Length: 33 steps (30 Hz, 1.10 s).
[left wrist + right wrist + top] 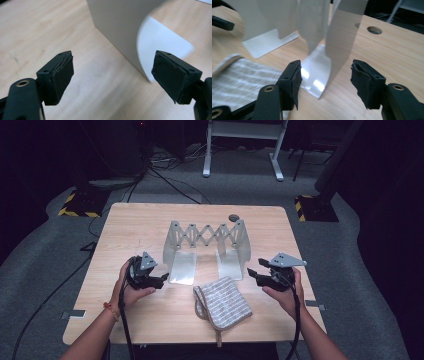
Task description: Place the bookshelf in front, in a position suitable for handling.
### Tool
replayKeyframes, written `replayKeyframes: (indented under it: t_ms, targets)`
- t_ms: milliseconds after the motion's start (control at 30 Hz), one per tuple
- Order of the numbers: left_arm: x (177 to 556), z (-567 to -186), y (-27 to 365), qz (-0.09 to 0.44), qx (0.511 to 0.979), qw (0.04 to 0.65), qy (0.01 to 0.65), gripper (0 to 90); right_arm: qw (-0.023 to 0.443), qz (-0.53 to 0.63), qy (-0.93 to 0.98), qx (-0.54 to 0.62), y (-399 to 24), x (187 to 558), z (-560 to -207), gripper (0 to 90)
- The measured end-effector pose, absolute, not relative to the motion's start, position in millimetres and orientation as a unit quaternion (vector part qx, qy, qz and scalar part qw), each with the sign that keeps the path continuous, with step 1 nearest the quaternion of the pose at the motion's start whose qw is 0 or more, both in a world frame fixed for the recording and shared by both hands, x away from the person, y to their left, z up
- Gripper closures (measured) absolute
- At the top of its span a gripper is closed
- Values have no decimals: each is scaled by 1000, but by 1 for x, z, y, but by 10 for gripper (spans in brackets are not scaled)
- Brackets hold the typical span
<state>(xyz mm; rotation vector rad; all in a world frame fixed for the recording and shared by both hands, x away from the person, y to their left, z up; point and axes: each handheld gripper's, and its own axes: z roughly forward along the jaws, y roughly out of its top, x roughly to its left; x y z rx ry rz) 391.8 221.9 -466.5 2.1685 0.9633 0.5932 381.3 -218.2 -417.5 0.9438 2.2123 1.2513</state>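
Two open-jawed grippers, left gripper (162, 279) and right gripper (252, 272), flank the expandable metal rack (207, 237) mid-worktop (125, 225), which looks stiff, light and slippery, best taken by its thin upright end plates.

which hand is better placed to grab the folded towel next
Right, probably. The right gripper has the folded towel right beside its open jaws, while the left gripper faces the rack foot and bare table.
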Motion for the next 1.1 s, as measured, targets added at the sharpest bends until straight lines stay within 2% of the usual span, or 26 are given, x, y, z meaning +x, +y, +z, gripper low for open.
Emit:
replayKeyframes:
  t_ms: [67, 300, 533, 667, 900, 1100]
  targets:
    - [382, -470, 227, 237, 840, 329, 359, 174, 206, 456, 799, 334, -219, 377, -417, 406]
    - [359, -483, 243, 219, 852, 316, 354, 169, 170, 464, 827, 269, -198, 350, -423, 347]
    - [348, -492, 250, 195, 859, 313, 354, 167, 113, 423, 879, 188, -157, 340, -450, 282]
    - [346, -494, 249, 185, 861, 319, 351, 167, 98, 403, 894, 172, -146, 337, -462, 276]
    - [346, -498, 247, 178, 868, 315, 340, 162, 98, 349, 918, 158, -134, 343, -489, 224]
    - [350, -502, 251, 160, 861, 336, 348, 154, 99, 352, 915, 172, -139, 348, -491, 213]
